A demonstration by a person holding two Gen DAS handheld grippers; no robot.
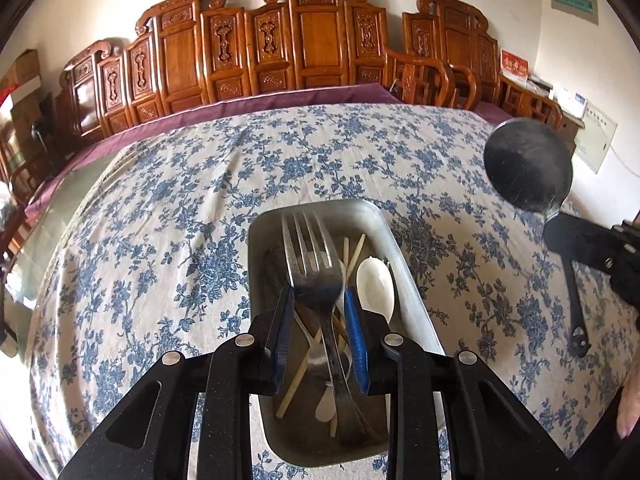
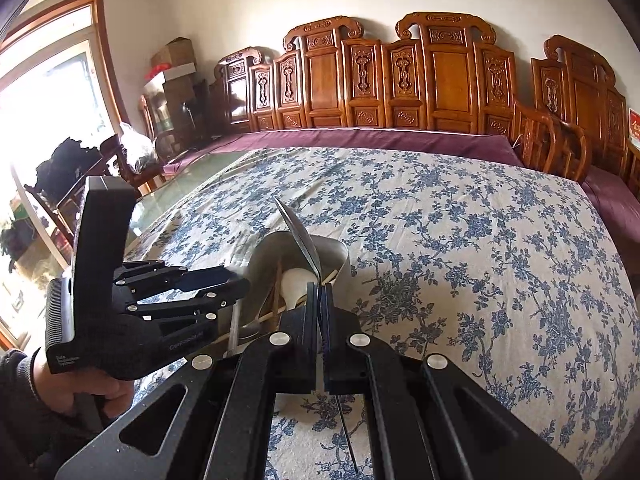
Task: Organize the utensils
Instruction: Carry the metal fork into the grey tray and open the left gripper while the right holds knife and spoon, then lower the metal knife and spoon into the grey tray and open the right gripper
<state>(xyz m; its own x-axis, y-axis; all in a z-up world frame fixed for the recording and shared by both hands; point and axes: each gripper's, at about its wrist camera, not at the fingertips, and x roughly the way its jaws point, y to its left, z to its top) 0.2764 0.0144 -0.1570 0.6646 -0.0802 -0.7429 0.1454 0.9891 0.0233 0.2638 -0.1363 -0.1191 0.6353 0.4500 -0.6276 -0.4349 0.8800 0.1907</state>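
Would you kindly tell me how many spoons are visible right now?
2: a white spoon lying in the metal tray, and a large metal spoon held by the right gripper beside the tray. Others may be hidden under the fork.

Both grippers are chunky black plastic with round silver rivets. Left gripper [image 1: 319, 320] has blue pads [image 1: 355, 332], white lettering on its body, and a dark knit sleeve [image 2: 16, 364] behind.
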